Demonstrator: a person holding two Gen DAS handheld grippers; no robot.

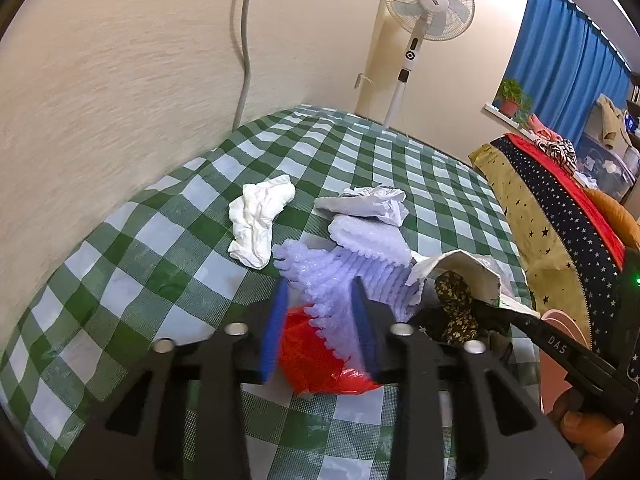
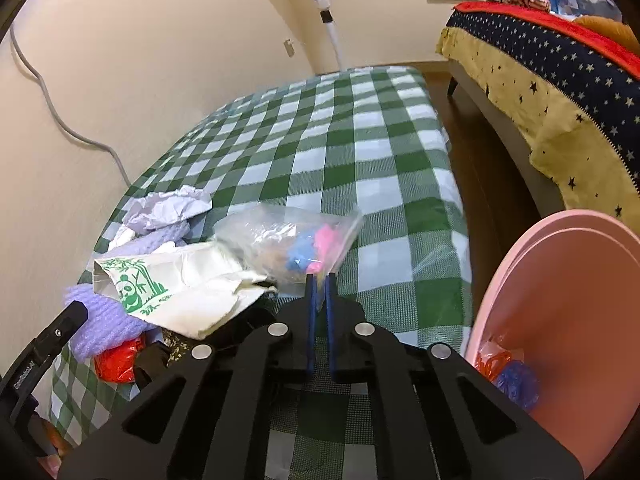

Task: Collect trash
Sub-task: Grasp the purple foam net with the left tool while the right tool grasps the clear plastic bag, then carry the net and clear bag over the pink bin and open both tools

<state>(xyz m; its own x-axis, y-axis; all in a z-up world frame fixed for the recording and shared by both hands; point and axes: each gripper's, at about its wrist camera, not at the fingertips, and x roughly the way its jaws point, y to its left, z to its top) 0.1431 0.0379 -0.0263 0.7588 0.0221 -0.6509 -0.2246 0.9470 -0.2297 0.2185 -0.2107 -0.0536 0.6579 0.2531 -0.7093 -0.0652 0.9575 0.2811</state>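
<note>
On the green checked tablecloth [image 1: 160, 248] lies a pile of trash. My left gripper [image 1: 320, 292] is shut on a lilac foam net [image 1: 332, 280], with a red plastic bag [image 1: 308, 356] under and between its blue pads. My right gripper [image 2: 320, 280] is shut on the near corner of a clear plastic bag [image 2: 280, 236] that holds pink and blue bits. A white bag with a green panda print [image 2: 180, 284] lies to the left of the clear bag. A pink bin [image 2: 568, 304] stands at the right with red and blue trash in it.
A crumpled white tissue [image 1: 260, 220], crumpled paper [image 1: 368, 204] and white foam [image 1: 372, 240] lie further back on the cloth. A bed with a starry cover [image 2: 560, 92] stands right of a strip of dark floor [image 2: 480, 160]. A fan [image 1: 428, 4] stands behind.
</note>
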